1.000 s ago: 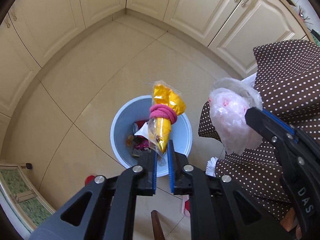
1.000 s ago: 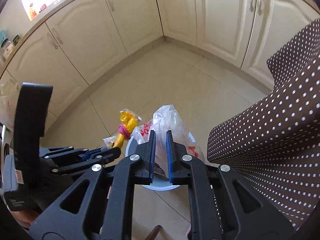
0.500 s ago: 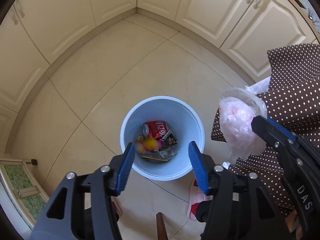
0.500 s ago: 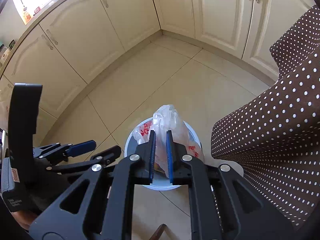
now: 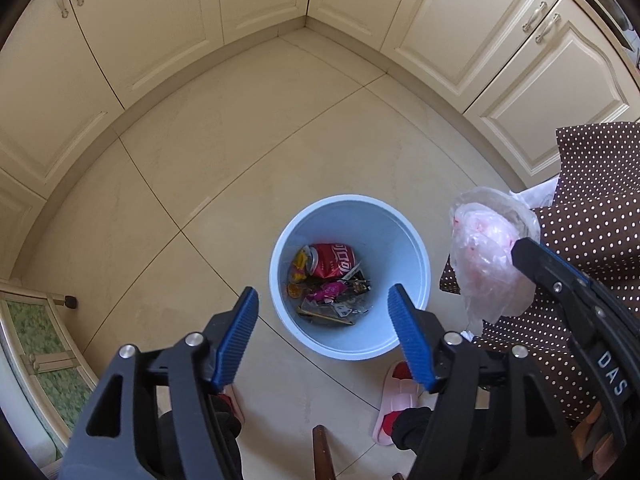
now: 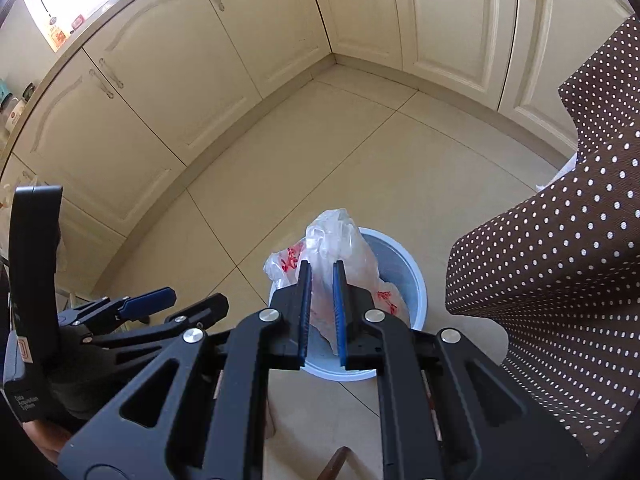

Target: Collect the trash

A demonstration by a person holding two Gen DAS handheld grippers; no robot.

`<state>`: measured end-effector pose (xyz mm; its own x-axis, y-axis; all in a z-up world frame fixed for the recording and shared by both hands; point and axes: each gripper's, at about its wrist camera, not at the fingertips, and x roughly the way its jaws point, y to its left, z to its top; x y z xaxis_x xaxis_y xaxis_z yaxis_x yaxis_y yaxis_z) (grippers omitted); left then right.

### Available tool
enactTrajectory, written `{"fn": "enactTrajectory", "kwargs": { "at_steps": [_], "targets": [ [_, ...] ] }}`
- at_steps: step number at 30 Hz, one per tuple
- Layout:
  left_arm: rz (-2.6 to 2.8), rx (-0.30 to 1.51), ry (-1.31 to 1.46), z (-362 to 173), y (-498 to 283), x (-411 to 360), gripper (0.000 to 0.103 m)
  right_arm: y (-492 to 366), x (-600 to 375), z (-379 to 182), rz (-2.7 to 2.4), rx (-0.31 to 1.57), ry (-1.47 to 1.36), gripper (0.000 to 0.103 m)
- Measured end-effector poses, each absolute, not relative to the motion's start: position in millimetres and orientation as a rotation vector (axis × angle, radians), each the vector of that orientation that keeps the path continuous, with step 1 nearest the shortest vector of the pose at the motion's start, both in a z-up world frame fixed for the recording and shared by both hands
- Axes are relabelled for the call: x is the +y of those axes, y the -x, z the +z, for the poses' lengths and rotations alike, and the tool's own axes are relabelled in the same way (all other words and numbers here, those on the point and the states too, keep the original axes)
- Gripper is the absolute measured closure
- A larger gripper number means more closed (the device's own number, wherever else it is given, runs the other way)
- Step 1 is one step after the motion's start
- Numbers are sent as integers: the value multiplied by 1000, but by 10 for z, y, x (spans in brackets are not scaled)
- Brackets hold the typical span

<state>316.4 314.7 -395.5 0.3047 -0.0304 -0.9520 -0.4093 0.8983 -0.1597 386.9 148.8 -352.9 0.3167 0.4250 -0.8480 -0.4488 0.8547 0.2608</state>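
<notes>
The tiled floor [image 5: 248,168] is bordered by cream cabinets [image 5: 160,28]. A brown dotted cloth [image 6: 560,280] hangs at the right. A light blue bin [image 5: 408,248] stands on the floor, holding a red can [image 5: 334,260] among wrappers. The left tongs [image 5: 322,320] are held released above the bin. A crumpled plastic bag [image 6: 340,244] is clenched in the right tongs [image 6: 321,308] over the bin.

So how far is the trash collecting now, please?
Done: a red drink can and wrappers lie in the round light-blue plastic bin; the left tongs are open and empty. In hand: the right tongs grip a crumpled clear plastic bag. Left: drop it in.
</notes>
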Motion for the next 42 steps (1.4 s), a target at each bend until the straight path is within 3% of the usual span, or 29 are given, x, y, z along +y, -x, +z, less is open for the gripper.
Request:
{"fn": "enactTrajectory", "kwargs": {
  "at_steps": [11, 13, 15, 16, 22, 31, 42],
  "targets": [
    [275, 1214, 396, -3847, -3117, 3224, 34, -3877, 1545, -3485, 586, 1092, 17, 87],
    [277, 1207, 392, -3813, -3101, 3222, 34, -3862, 1535, -3462, 584, 1085, 20, 81],
    [279, 1199, 384, -3766, -3081, 3220, 34, -3839, 1522, -3417, 575, 1064, 26, 59],
    [279, 1193, 380, -3734, -3071, 3213, 34, -3830, 1506, -3390, 573, 1053, 25, 55],
    [307, 1135, 343, -3441, -2961, 3134, 34, -3711, 1416, -3121, 562, 982, 52, 54],
    [373, 919, 242, -2511, -2510, 2879, 27, -3077, 1222, -2208, 506, 726, 177, 47],
    [314, 650, 155, -1243, -1662, 2127, 22, -2039, 340, -1012, 403, 462, 127, 26]
  ]
}}
